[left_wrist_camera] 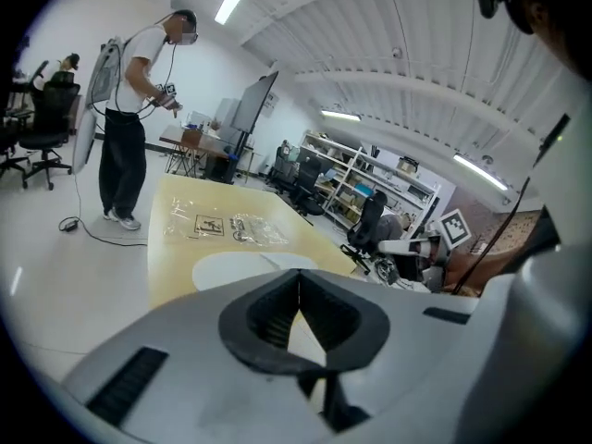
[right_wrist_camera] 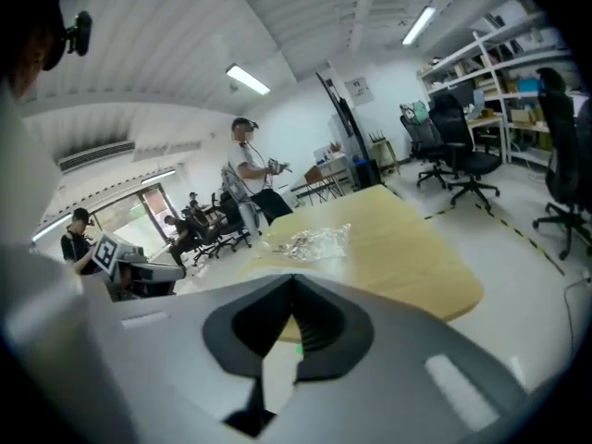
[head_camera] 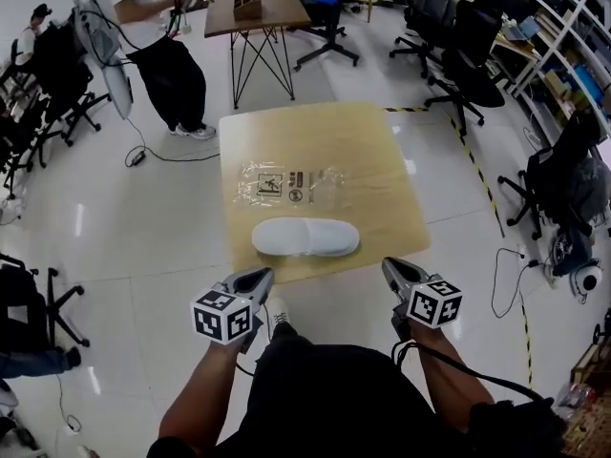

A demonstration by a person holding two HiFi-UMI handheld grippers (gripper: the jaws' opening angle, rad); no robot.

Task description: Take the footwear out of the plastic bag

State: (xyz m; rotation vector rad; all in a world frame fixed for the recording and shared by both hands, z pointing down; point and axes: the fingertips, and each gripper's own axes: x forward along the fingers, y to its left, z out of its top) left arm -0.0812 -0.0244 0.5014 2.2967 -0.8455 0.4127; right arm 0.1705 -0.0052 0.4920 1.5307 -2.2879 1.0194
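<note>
Table (head_camera: 382, 160): light wood, squarish top with rounded corners, on a glossy white floor (head_camera: 143, 227). All places below are given from it.

Plastic bag (head_camera: 286, 183): clear, crumpled, lying flat, printed labels facing up. On the table's middle, toward the far half.

Slippers (head_camera: 305, 239): white pair, side by side, lying crosswise on the table's near half. Outside the bag, near its front edge and apart from it.

Left gripper (head_camera: 258, 277): hand-held, off the table's near edge toward its left corner. Jaws fully together, nothing between them.

Right gripper (head_camera: 391, 267): hand-held, off the table's near edge toward its right corner. Jaws closed tight, holding nothing.

Person (head_camera: 162, 55): standing, white top, dark trousers, beyond the table's far left corner.

Second table (head_camera: 277, 6): brown top, thin black legs, beyond the table's far edge. It carries a small box (head_camera: 247, 5).

Office chairs (head_camera: 458, 65): black, beyond the table's far right side.
</note>
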